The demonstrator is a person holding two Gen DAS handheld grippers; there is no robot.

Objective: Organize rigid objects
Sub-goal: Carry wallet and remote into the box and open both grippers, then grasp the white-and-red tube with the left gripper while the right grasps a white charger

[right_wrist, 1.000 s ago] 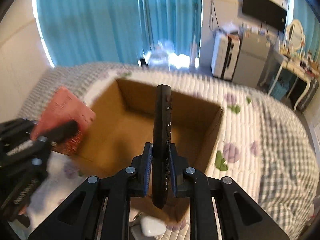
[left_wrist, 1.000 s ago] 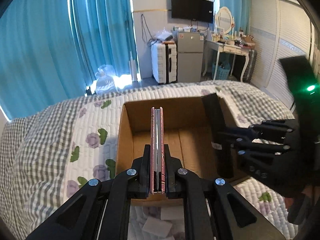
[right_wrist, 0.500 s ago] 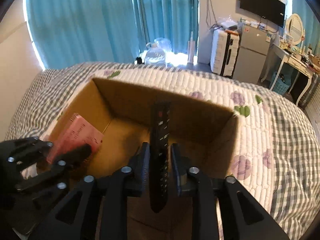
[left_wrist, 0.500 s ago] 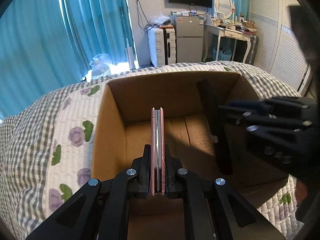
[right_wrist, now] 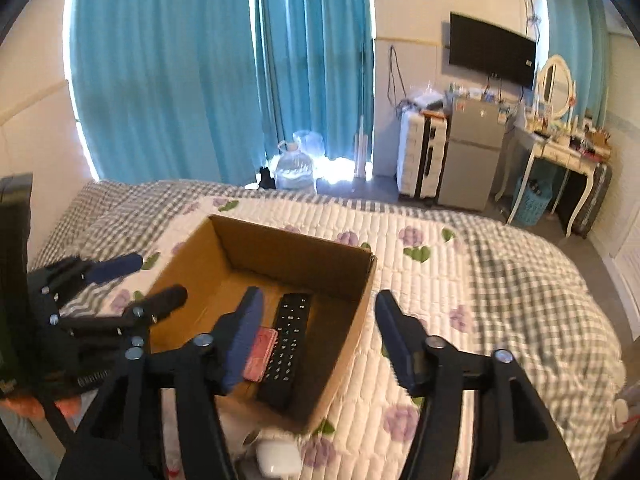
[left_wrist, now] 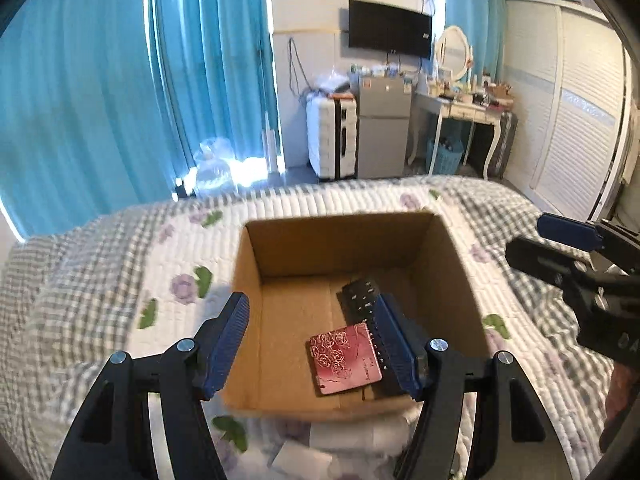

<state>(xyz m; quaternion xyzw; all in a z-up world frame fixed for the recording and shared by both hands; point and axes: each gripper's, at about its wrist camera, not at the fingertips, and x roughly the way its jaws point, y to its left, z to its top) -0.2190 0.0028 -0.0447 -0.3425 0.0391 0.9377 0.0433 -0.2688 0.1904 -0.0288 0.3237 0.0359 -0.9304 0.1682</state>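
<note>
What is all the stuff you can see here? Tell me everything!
cardboard box: 1, brown, on the bed
remote control: 1, black, flat in the box
pink case: 1, rose pattern, in the box beside the remote
quilt: 1, white with purple flowers, checked border
curtains: teal, at the window
TV: 1, black, on the wall
suitcase: 1, white
left tongs: open
right tongs: open

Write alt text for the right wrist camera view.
An open right gripper hovers over a cardboard box on a quilted bed; a black remote and a pink case lie inside. The left gripper is open at left.
</note>
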